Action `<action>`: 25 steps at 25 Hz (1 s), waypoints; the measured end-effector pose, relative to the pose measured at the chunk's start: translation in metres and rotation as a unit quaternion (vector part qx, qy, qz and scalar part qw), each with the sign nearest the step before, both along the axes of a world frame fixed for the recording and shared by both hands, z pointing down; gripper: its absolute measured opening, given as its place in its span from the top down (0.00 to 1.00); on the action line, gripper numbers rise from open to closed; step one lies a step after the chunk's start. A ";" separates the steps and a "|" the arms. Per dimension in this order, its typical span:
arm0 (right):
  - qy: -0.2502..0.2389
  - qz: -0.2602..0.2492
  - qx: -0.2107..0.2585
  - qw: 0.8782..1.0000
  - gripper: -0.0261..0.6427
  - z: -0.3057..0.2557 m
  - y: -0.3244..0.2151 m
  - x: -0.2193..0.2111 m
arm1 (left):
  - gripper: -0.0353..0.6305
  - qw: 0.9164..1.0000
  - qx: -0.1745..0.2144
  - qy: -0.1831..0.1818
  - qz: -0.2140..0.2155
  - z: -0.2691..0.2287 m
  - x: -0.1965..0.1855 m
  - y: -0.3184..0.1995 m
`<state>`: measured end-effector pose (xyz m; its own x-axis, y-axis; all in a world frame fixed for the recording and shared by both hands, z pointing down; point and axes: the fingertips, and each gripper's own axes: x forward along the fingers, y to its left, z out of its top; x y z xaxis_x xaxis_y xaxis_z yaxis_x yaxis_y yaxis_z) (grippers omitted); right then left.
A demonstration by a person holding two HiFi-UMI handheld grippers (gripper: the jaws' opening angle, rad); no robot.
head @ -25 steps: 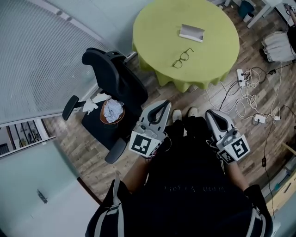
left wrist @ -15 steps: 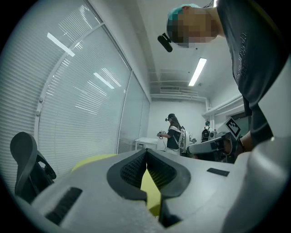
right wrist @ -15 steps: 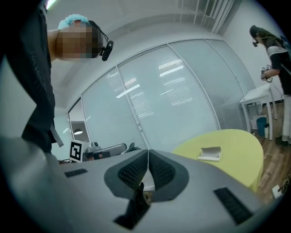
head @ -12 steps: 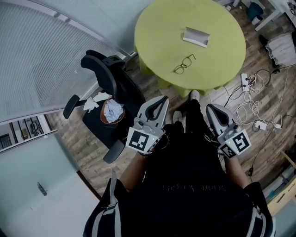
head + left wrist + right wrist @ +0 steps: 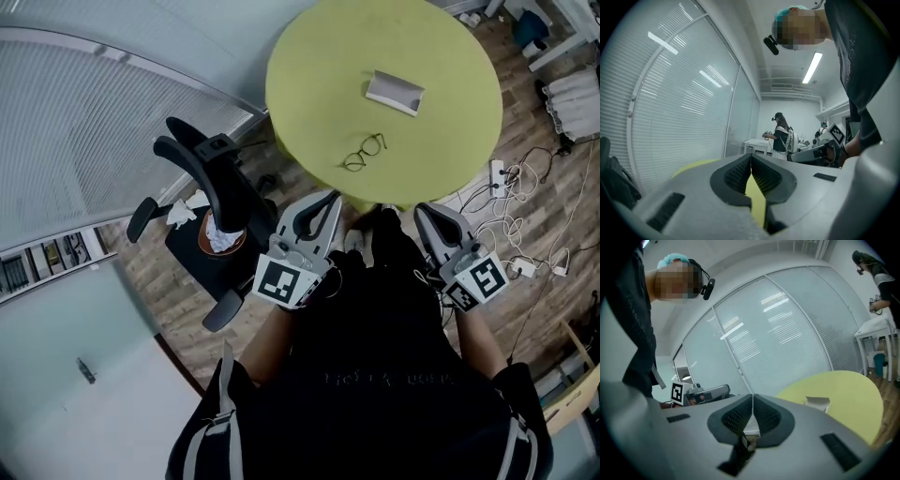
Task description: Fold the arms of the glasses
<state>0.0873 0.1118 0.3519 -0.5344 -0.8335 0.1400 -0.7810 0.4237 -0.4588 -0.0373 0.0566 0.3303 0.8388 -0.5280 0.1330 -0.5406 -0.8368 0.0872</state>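
Observation:
A pair of dark-framed glasses (image 5: 362,153) lies with its arms spread on the round yellow-green table (image 5: 309,56), near the table's front edge. A white case (image 5: 395,91) sits farther back on the table and shows again as the white case (image 5: 818,403) in the right gripper view. My left gripper (image 5: 328,200) is held just short of the table's front edge, its jaws shut and empty. My right gripper (image 5: 424,212) is level with it on the other side, jaws shut and empty too. Neither gripper view shows the glasses.
A black office chair (image 5: 202,202) with crumpled cloth on its seat stands left of the table. Cables and a power strip (image 5: 496,173) lie on the wood floor at the right. A blinds-covered glass wall (image 5: 84,112) runs along the left. Another person (image 5: 780,136) stands far off.
Both grippers have moved forward toward the table, from well short of it to just before its front edge. Their jaws stayed shut. The glasses and case have not moved.

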 end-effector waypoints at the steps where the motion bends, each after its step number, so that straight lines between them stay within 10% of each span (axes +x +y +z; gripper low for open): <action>1: 0.000 -0.004 0.001 1.000 0.92 0.001 -0.007 0.004 | 0.92 1.000 0.000 -0.004 0.000 0.001 0.004 -0.004; 16: 0.020 -0.138 -0.040 0.989 0.92 0.039 -0.077 0.016 | 0.92 0.993 -0.050 -0.030 -0.101 0.038 0.002 -0.033; 25: 0.135 -0.155 -0.092 0.974 0.92 0.097 -0.102 -0.002 | 0.92 0.992 -0.075 -0.040 -0.094 0.066 0.001 -0.047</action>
<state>0.0855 0.0099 0.4487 -0.6802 -0.5846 0.4423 -0.7307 0.5885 -0.3459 -0.0360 0.0099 0.3959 0.7116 -0.6428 0.2836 -0.6954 -0.7019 0.1541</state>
